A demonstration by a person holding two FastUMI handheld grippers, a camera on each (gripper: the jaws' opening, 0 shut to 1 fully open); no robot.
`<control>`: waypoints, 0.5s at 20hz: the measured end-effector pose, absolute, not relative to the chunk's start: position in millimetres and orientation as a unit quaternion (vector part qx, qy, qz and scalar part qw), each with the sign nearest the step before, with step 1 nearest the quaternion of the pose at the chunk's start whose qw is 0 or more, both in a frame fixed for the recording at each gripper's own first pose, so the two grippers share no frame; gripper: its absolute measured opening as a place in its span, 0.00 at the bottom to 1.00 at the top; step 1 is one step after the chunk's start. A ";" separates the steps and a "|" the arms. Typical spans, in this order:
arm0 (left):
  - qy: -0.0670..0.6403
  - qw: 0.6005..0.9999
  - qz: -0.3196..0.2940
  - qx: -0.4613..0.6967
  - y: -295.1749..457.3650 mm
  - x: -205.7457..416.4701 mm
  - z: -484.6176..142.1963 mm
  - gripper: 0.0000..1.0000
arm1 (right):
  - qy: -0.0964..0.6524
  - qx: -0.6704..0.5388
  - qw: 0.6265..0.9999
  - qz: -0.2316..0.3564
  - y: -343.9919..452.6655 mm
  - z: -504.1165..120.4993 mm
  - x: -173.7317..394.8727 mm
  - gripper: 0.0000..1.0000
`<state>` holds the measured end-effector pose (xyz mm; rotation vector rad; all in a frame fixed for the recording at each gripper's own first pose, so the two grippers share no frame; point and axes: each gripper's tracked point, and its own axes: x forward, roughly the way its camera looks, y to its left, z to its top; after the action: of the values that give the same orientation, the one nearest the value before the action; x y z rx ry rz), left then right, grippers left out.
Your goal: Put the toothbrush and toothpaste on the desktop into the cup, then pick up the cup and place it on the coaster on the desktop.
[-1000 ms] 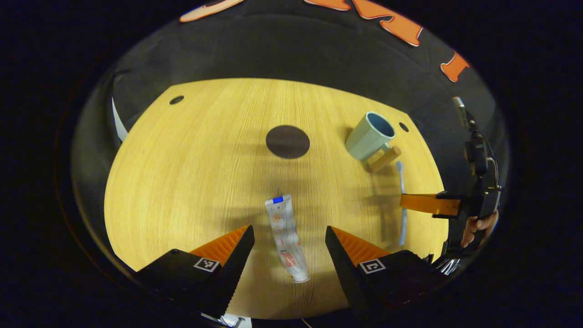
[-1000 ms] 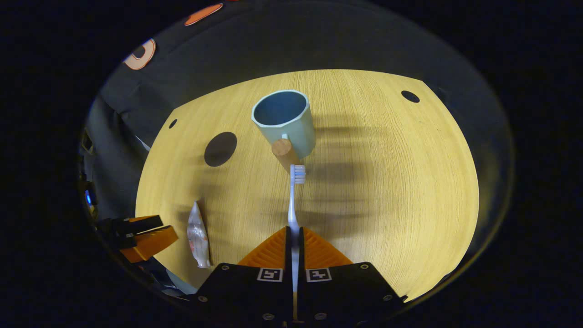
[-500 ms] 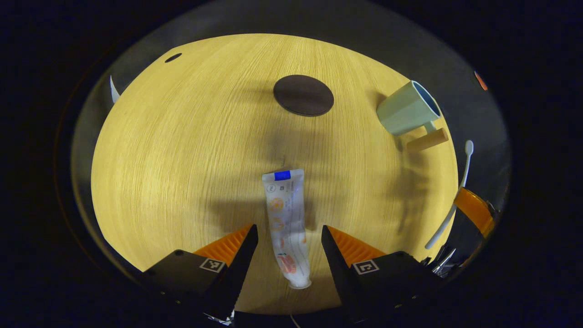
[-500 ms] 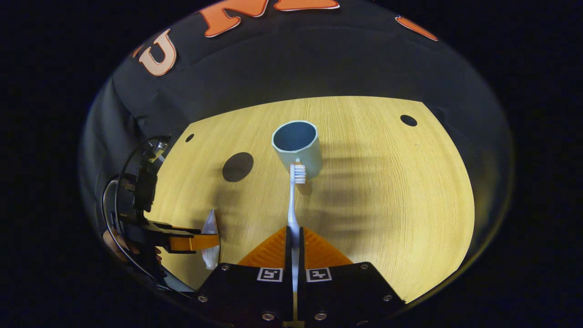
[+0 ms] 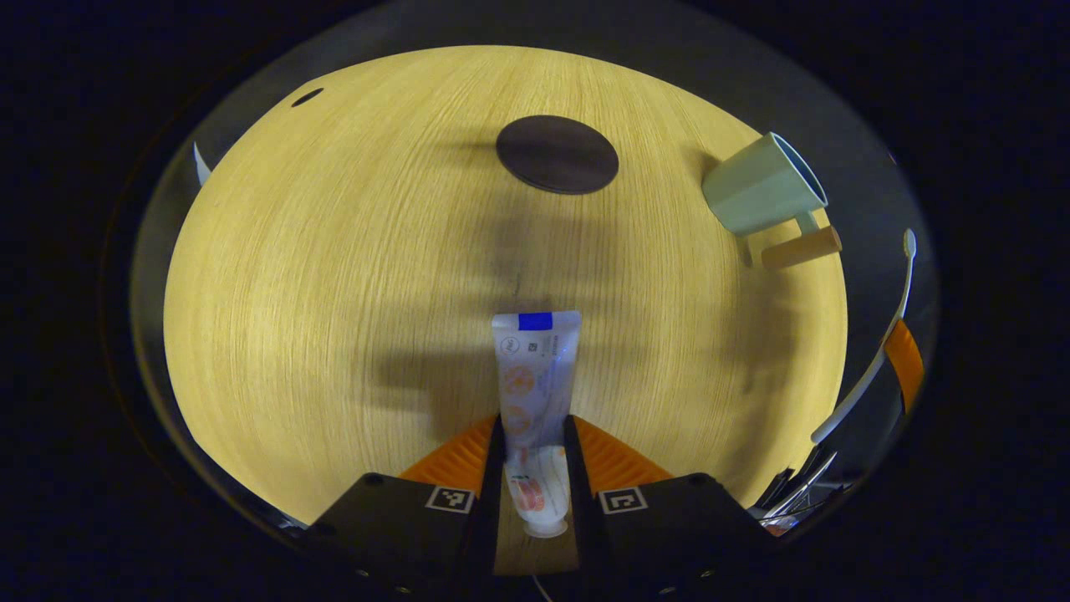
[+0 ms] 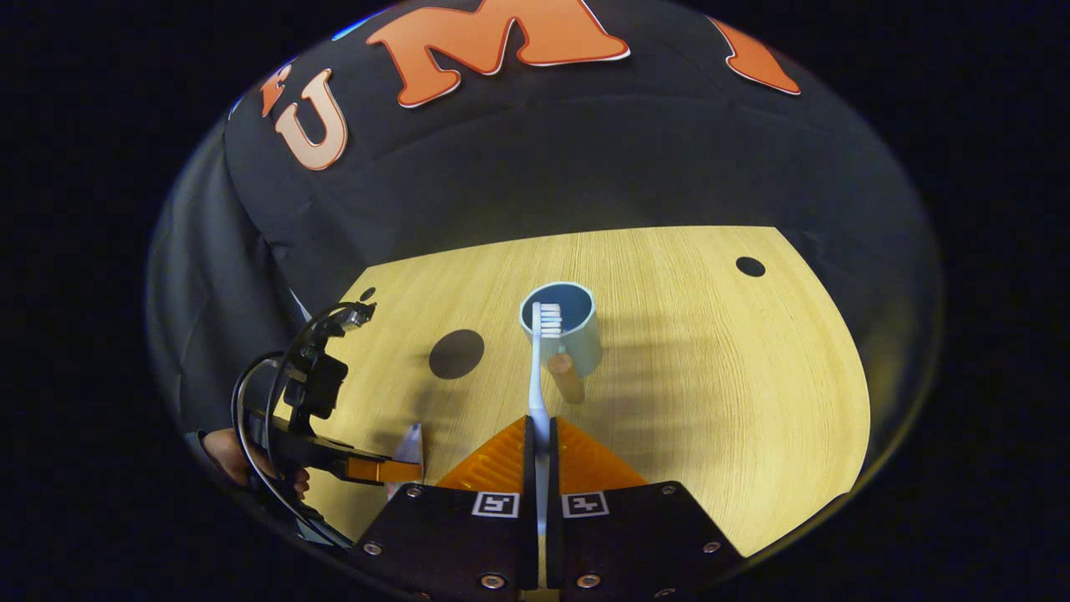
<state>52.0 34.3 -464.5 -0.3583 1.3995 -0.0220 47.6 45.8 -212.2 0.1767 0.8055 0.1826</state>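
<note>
Left gripper [image 5: 535, 439]: fingers pressed together on the lower body of the toothpaste [image 5: 535, 376], which lies on the desktop [image 5: 334, 293], cap end nearest. Right gripper [image 6: 539, 443]: clamped on the handle of the toothbrush [image 6: 537, 368], raised, bristle head pointing towards the cup [image 6: 564, 330]. Cup: upright on the desktop, nothing seen inside it, wooden handle facing the right gripper. Coaster [image 5: 557, 155]: dark disc farther back, bare, well apart from the cup. Status: both items gripped, neither in the cup; cup transfer to the coaster outstanding.
</note>
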 end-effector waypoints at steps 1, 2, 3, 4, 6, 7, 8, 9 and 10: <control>0.638 0.751 -0.020 -0.169 30.3 63.6 -461.5 0.28 | 0.385 0.086 0.915 0.088 43.7 -213.6 49.5 0.04; 0.636 0.752 -0.026 -0.172 27.5 73.9 -459.9 0.21 | 0.378 0.087 0.918 0.087 41.8 -212.7 51.8 0.04; 0.637 0.752 -0.034 -0.167 25.3 85.1 -461.6 0.14 | 0.371 0.087 0.920 0.086 42.4 -210.7 56.0 0.04; 0.635 0.754 -0.041 -0.163 25.0 97.8 -461.2 0.10 | 0.366 0.088 0.922 0.087 46.2 -207.4 60.6 0.04; 0.632 0.755 -0.045 -0.167 23.4 126.7 -459.2 0.07 | 0.356 0.086 0.927 0.086 44.8 -206.6 67.4 0.04; 0.628 0.757 -0.049 -0.174 22.1 143.1 -457.7 0.07 | 0.353 0.084 0.928 0.086 44.7 -206.2 70.2 0.04; 0.625 0.758 -0.054 -0.178 20.6 160.4 -456.1 0.07 | 0.346 0.084 0.930 0.087 42.6 -206.2 73.9 0.05; 0.622 0.760 -0.057 -0.180 20.2 177.9 -453.8 0.05 | 0.338 0.085 0.933 0.088 42.1 -205.3 79.6 0.05; 0.617 0.764 -0.059 -0.180 21.3 197.1 -450.8 0.05 | 0.327 0.086 0.936 0.093 43.0 -204.9 86.1 0.05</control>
<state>197.1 21.3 -450.8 -0.3916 1.3420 -0.1283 86.1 43.0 -204.9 0.1757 0.6692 0.1911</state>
